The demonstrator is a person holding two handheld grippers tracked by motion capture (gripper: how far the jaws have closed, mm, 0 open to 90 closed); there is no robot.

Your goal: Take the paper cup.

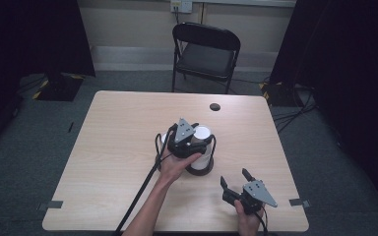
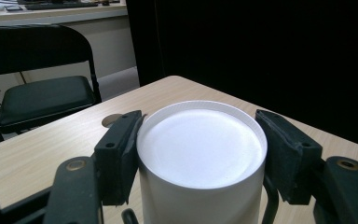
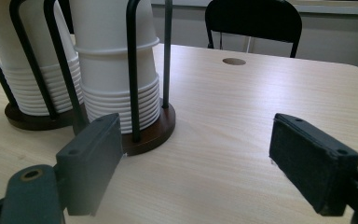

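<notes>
Currently the left gripper [image 2: 200,154] clamps the top cup [image 2: 201,154] of the upside-down stack in the wire holder [image 3: 133,70] mid-table. The right gripper [image 3: 212,163] waits empty, jaws apart. Next, probably a straight upward lift.

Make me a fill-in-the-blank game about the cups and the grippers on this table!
1. The left hand-held gripper is shut on a white ___.
2. The right hand-held gripper has its jaws ___, with nothing between them.
3. The stacked cups stand upside down in black wire holders with round ___ bases.
4. Behind the table stands a black ___.

Missing words: cup; open; brown; chair
</notes>
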